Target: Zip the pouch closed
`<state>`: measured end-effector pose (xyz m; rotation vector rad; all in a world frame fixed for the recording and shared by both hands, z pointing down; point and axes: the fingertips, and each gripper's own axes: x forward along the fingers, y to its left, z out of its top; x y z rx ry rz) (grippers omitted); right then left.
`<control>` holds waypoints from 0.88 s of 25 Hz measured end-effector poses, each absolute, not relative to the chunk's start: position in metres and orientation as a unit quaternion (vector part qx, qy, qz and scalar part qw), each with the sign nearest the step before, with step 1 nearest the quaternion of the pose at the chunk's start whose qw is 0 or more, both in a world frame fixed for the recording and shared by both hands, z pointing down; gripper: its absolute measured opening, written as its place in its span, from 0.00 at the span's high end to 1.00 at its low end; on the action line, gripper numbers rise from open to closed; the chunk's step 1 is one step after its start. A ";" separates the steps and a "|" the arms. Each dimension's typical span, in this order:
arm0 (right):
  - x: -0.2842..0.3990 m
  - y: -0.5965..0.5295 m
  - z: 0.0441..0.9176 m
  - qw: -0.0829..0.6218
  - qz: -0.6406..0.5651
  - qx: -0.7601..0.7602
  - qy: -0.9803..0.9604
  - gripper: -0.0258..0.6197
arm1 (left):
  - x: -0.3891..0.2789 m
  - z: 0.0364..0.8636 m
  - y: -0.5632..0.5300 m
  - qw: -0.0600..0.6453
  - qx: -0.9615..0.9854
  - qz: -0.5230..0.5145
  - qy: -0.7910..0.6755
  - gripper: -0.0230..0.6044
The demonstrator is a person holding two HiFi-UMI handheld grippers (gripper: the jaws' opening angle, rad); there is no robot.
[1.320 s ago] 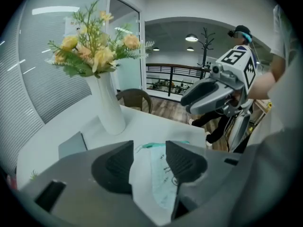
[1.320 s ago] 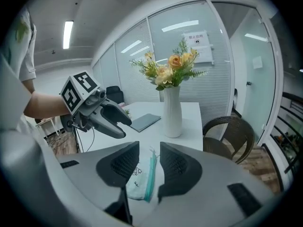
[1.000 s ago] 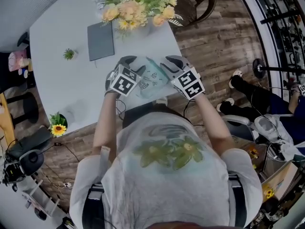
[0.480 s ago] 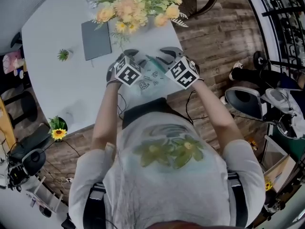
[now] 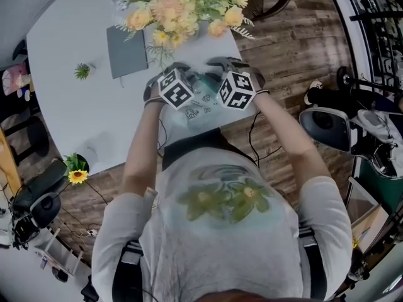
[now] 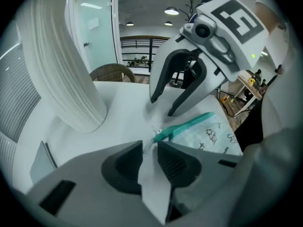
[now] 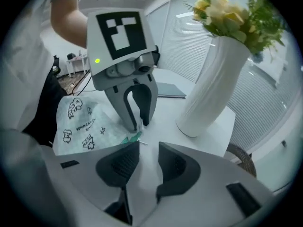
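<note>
No legible text anywhere; pouch (image 7: 78,124) has a line of print among doodles, left of frame in right gripper view, too blurred to read
</note>
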<state>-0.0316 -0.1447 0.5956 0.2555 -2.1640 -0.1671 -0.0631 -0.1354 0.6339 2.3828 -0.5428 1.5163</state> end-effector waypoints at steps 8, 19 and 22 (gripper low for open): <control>-0.043 -0.143 0.616 0.500 -0.153 0.032 -0.852 0.75 | -0.065 0.652 -0.135 0.127 0.808 0.549 -0.171 0.87; -0.049 -0.142 0.632 0.534 -0.243 -0.056 -0.808 0.78 | -0.065 0.644 -0.140 0.140 0.814 0.536 -0.176 0.87; -0.049 -0.141 0.633 0.536 -0.242 -0.065 -0.806 0.80 | -0.065 0.642 -0.142 0.151 0.806 0.540 -0.188 0.88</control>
